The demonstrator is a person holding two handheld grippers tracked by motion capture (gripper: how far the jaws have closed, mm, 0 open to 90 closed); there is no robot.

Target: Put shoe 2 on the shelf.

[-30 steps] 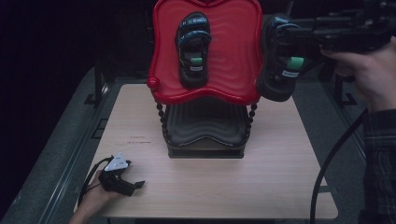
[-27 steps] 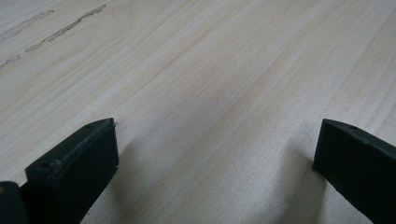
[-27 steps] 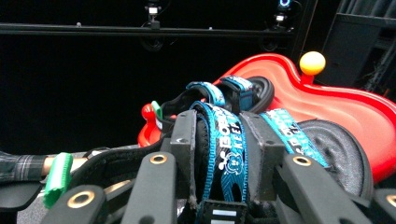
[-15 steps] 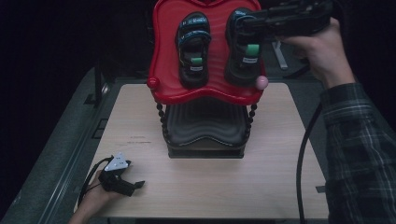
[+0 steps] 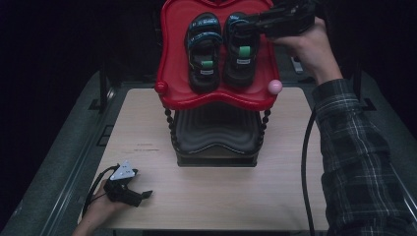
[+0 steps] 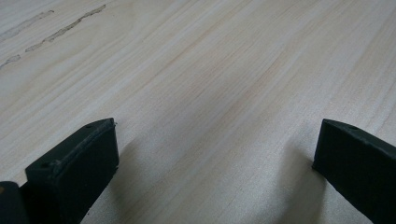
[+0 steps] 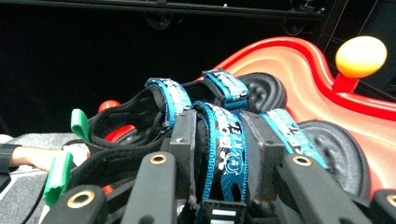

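While the right gripper (image 5: 246, 23) pinches the blue-trimmed strap of the right sandal (image 5: 241, 55), its jaws pressed against the webbing from both sides, that sandal sits on the red top tray (image 5: 172, 73) of the 2-tier rack, just beside the left sandal (image 5: 204, 54), toes toward the person. The strap grip looks chosen to carry the shoe without crushing it. The left gripper (image 5: 129, 191) rests idle on the pale wooden table (image 5: 216, 196), jaws spread with nothing between them, well apart from the rack. A black lower tray (image 5: 216, 132) sits beneath. The surrounding room is dark.
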